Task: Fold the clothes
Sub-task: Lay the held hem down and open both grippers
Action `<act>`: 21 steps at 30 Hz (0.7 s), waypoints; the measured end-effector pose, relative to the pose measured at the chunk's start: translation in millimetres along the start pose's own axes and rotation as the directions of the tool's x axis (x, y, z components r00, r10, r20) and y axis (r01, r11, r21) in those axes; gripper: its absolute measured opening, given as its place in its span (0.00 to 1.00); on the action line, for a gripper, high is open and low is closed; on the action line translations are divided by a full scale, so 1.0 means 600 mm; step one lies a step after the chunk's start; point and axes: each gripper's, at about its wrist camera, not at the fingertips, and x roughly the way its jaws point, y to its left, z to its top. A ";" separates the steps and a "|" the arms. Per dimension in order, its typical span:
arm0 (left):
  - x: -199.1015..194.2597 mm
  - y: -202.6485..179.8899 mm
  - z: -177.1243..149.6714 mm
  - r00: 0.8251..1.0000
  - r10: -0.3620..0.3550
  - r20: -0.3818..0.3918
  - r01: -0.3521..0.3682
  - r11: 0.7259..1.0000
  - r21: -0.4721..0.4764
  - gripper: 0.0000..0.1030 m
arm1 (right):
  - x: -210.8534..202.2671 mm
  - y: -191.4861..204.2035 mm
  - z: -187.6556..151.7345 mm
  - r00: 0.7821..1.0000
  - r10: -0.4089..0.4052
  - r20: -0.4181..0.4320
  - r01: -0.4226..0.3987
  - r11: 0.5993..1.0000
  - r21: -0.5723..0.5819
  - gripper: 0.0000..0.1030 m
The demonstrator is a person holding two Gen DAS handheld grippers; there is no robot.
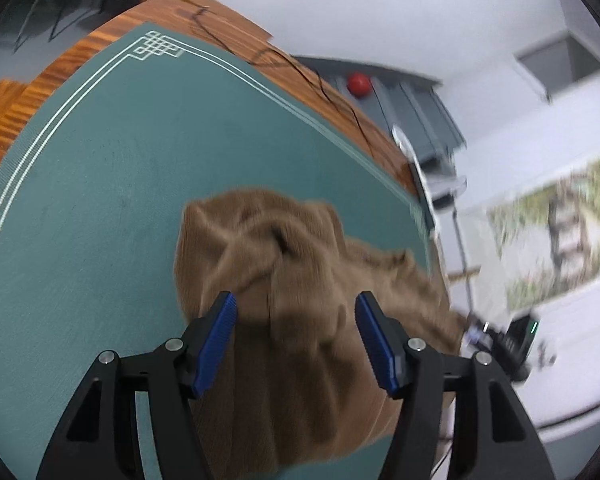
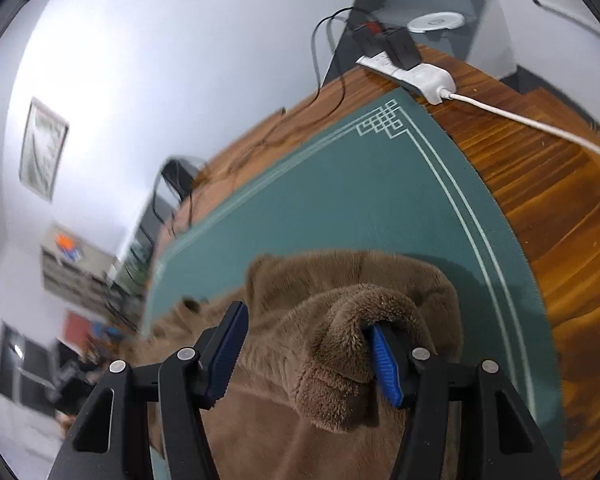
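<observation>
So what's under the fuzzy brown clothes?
The brown fleece garment lies on a green mat, which covers a wooden table. Whatever sits beneath its middle is covered.

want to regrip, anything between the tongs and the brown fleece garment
Nothing visible. Both tongs stand open right over the brown fleece garment; a fold of it drapes over one finger of the right tongs.

Orange-brown wooden table [image 2: 548, 184]; dark green rectangular mat with pale line border and knot-pattern corners [image 2: 340, 208] spread over its top; crumpled brown fleece garment [image 2: 300, 360] on the mat; white power strip [image 2: 412, 72] and thin black cables [image 2: 260, 140] on bare wood.
</observation>
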 end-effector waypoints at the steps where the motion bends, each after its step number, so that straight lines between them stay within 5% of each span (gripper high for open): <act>1: 0.000 -0.006 -0.009 1.000 0.014 -0.015 -0.013 0.999 0.033 0.64 | -0.002 0.006 -0.006 1.000 -0.024 -0.011 0.023 0.999 -0.034 0.59; 9: 0.042 -0.051 -0.061 0.985 0.104 -0.134 -0.070 0.969 0.237 0.64 | -0.004 0.055 -0.053 0.965 -0.246 -0.090 0.205 0.925 -0.320 0.63; 16: 0.086 -0.064 -0.022 0.985 0.131 -0.115 -0.102 0.967 0.233 0.65 | 0.058 0.109 -0.097 0.904 -0.403 -0.143 0.251 0.772 -0.584 0.64; 18: 0.087 -0.058 -0.008 0.987 0.127 -0.100 -0.102 0.970 0.219 0.66 | 0.077 0.109 -0.092 0.903 -0.398 -0.162 0.239 0.779 -0.579 0.68; 21: 0.084 -0.052 0.017 0.991 0.119 -0.062 -0.105 0.976 0.188 0.66 | 0.085 0.108 -0.064 0.934 -0.325 -0.151 0.206 0.833 -0.514 0.68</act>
